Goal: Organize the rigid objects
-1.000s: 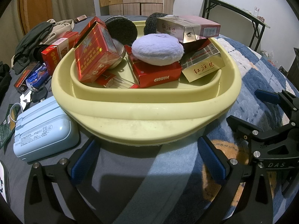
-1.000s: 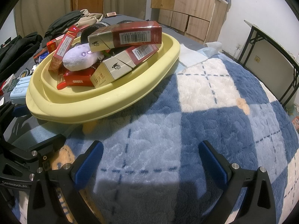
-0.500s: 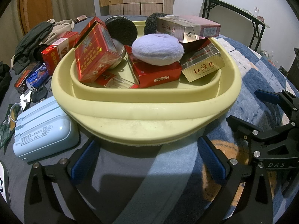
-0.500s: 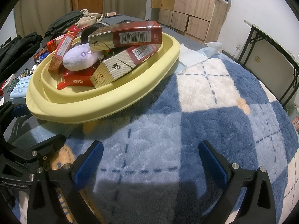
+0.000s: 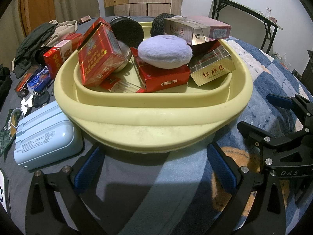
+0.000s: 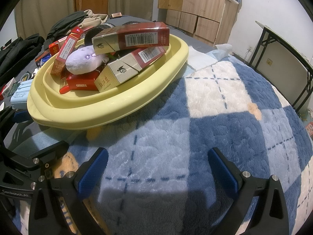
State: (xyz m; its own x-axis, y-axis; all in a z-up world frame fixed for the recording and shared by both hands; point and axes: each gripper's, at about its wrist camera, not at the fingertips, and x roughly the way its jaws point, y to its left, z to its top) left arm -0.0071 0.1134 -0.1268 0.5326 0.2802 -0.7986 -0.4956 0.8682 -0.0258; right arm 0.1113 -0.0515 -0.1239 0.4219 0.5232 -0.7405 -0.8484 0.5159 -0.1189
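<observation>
Honestly, nothing had changed over the last second. Both views matched the earlier ones, so this looked like a pause, either before the next pick or at the end of the job.

The left gripper [image 5: 154,166] sat released, jaws spread wide with nothing between them, hovering low just short of the near wall of the yellow basin [image 5: 152,117]. The right gripper [image 6: 156,168] was the same, spread wide and holding nothing, parked over the blue checked blanket [image 6: 225,117] with the basin ahead and to its left.

Inside the basin, straight ahead of the left gripper, the rigid stuff was already piled up: a red box [image 5: 101,56] leaning on its edge at the left, a DIAMOND pack [image 5: 166,78] in the middle with a lilac puff [image 5: 165,51] resting on top, and two gold-and-red cartons [image 5: 213,68] stacked at the right. Two dark round pads [image 5: 127,31] stood at the back.

My guess was the job wasn't finished. A pale blue case [image 5: 47,133] lay just left of the left gripper, touching the basin's outer wall or very nearly, and another red pack [image 5: 60,53] plus a few small items sat further out to the left, outside the basin. The blue case seemed the obvious next grab, being nearest to the left gripper.
</observation>
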